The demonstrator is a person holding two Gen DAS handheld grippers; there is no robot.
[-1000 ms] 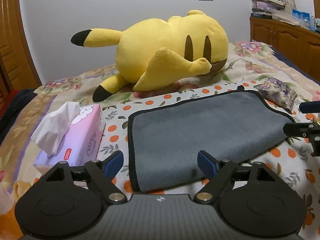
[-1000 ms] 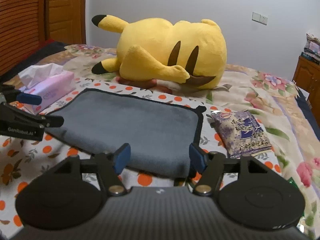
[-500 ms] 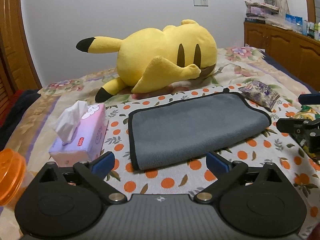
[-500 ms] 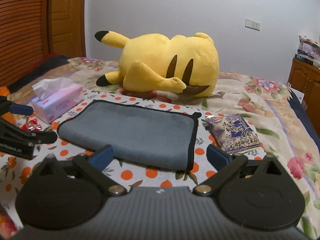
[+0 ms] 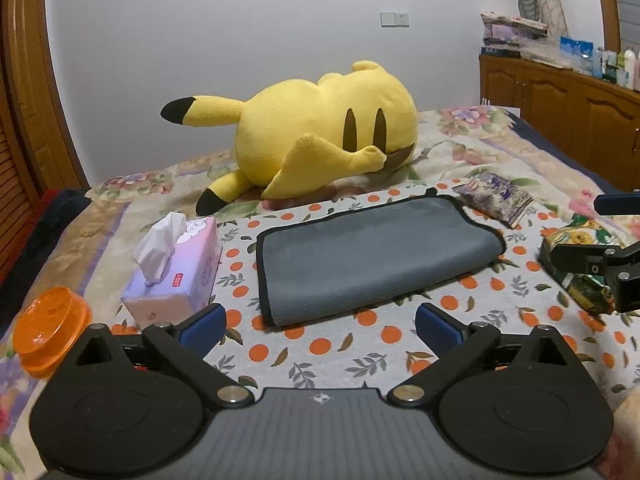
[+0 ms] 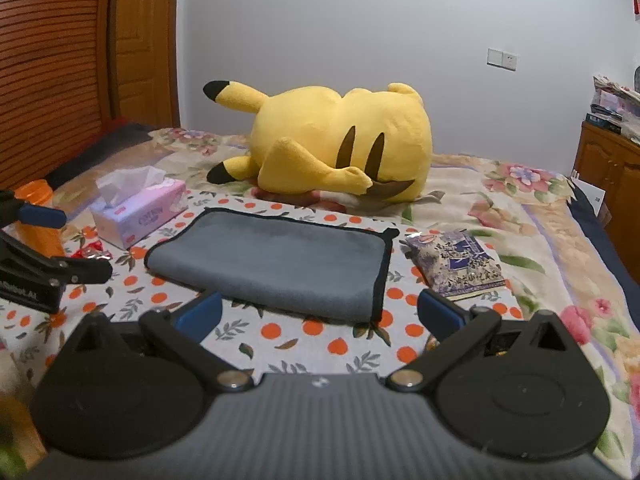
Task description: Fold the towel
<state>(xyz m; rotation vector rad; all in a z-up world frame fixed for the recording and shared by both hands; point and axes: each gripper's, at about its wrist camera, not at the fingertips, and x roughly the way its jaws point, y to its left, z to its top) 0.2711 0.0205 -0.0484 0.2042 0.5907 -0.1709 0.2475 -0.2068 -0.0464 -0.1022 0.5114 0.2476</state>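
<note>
Folded grey black-edged microfibre towel [image 5: 376, 252] lying flat on orange-dotted cloth [image 5: 360, 344].
Left gripper [image 5: 320, 322] and right gripper [image 6: 318, 312] hovering short of it, fingers spread, grasping nothing.

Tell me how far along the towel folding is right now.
Done: the grey towel lies folded into a neat rectangle on the orange-dotted cloth. In hand: nothing; the left gripper and right gripper are open, off the towel. Left: apparently nothing, unless another fold is wanted.

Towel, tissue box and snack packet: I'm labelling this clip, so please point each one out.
towel [image 6: 276, 264], right wrist view, middle of its grey top face.
tissue box [image 5: 188, 268], left wrist view, its pink side panel.
snack packet [image 6: 460, 264], right wrist view, centre of its purple printed face.
</note>
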